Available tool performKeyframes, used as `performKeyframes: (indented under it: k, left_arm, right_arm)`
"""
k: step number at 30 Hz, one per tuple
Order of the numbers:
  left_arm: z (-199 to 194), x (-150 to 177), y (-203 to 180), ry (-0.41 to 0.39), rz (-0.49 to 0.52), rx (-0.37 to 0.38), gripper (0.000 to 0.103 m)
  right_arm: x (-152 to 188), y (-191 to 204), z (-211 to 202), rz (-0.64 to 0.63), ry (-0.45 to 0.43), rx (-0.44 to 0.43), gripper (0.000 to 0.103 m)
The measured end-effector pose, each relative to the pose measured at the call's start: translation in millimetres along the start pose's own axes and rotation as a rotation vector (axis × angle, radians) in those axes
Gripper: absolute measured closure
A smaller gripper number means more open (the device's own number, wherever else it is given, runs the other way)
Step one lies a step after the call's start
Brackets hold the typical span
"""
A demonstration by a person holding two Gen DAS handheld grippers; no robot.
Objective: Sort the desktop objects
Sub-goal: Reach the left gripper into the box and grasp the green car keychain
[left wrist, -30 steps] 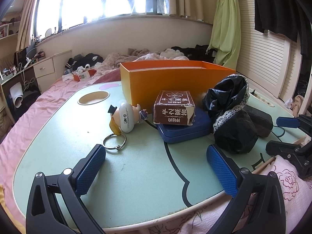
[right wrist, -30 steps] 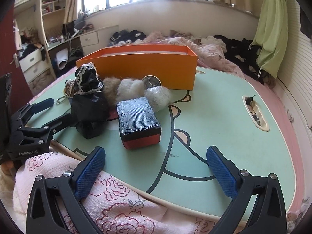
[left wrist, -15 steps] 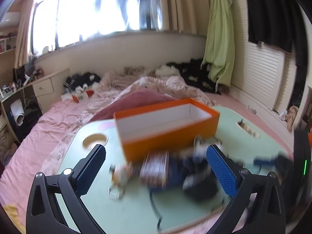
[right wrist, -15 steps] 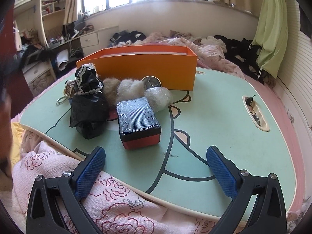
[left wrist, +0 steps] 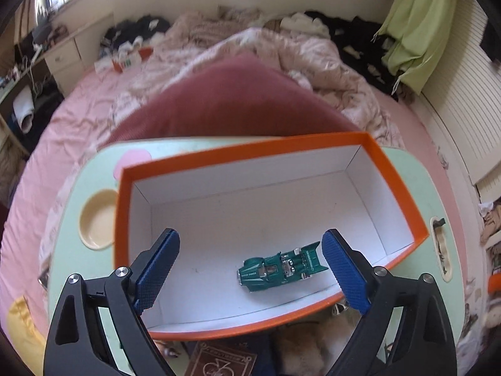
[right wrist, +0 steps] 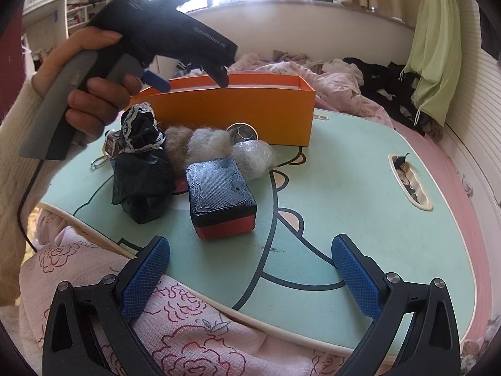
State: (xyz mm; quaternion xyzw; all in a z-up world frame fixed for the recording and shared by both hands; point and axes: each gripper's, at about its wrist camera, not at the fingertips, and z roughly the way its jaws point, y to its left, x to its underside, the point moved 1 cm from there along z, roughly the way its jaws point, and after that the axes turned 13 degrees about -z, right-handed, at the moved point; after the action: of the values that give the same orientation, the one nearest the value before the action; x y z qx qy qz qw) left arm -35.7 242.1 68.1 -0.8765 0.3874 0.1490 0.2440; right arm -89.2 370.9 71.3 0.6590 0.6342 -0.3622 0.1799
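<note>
My left gripper [left wrist: 250, 272] is open and empty, held above the orange box [left wrist: 397, 185], looking down into it. A green toy car [left wrist: 281, 266] lies on the box's white floor between my fingertips. In the right wrist view the left gripper [right wrist: 191, 81] hovers over the orange box [right wrist: 238, 116], held by a hand. My right gripper [right wrist: 250, 275] is open and empty, low at the table's near edge. In front of it lie a black-and-red case [right wrist: 222, 194], a black lace-trimmed bag [right wrist: 144, 163], fur balls [right wrist: 194, 144], a bubble-wrap ball [right wrist: 253, 156] and a metal cup [right wrist: 242, 130].
The mint lap table [right wrist: 344, 188] sits on a pink bed with a floral blanket [right wrist: 175, 338] at its near edge. It has a cup recess [left wrist: 97, 219] at left and a slot [right wrist: 410, 181] at right. A brown card box [left wrist: 222, 360] and key ring [right wrist: 98, 163] lie near the orange box.
My left gripper rose from the table's near edge, swung up over the orange box and now looks down into it. The right gripper has not moved.
</note>
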Motion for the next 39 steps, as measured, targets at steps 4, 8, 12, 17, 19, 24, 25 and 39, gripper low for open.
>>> performKeyframes:
  k: [4, 8, 12, 17, 19, 24, 25, 39]
  left_arm:
    - [4, 0, -5, 0.016, 0.013, -0.016, 0.011]
    - [14, -5, -10, 0.154, 0.008, 0.051, 0.011]
    - [36, -12, -11, 0.349, -0.053, 0.101, 0.011]
    - [59, -8, -22, 0.449, -0.060, 0.016, 0.008]
    - [61, -1, -35, 0.433, 0.013, -0.049, 0.008]
    - [62, 11, -53, 0.390, 0.131, -0.118, 0.008]
    - [60, 12, -53, 0.392, 0.141, -0.114, 0.011]
    - [43, 3, -45, 0.332, 0.215, -0.063, 0.059]
  right_arm:
    - [0, 0, 0, -0.001, -0.001, -0.002, 0.000]
    - [0, 0, 0, -0.001, -0.001, -0.002, 0.000]
    - [0, 0, 0, -0.002, -0.002, -0.003, 0.000]
    - [1, 0, 0, -0.004, -0.002, -0.006, 0.000]
    - [0, 1, -1, -0.005, -0.004, -0.005, 0.000]
    - [1, 1, -1, -0.006, -0.005, -0.006, 0.000]
    - [0, 1, 0, -0.006, -0.006, -0.007, 0.000]
    - [1, 1, 0, -0.010, -0.009, -0.011, 0.000]
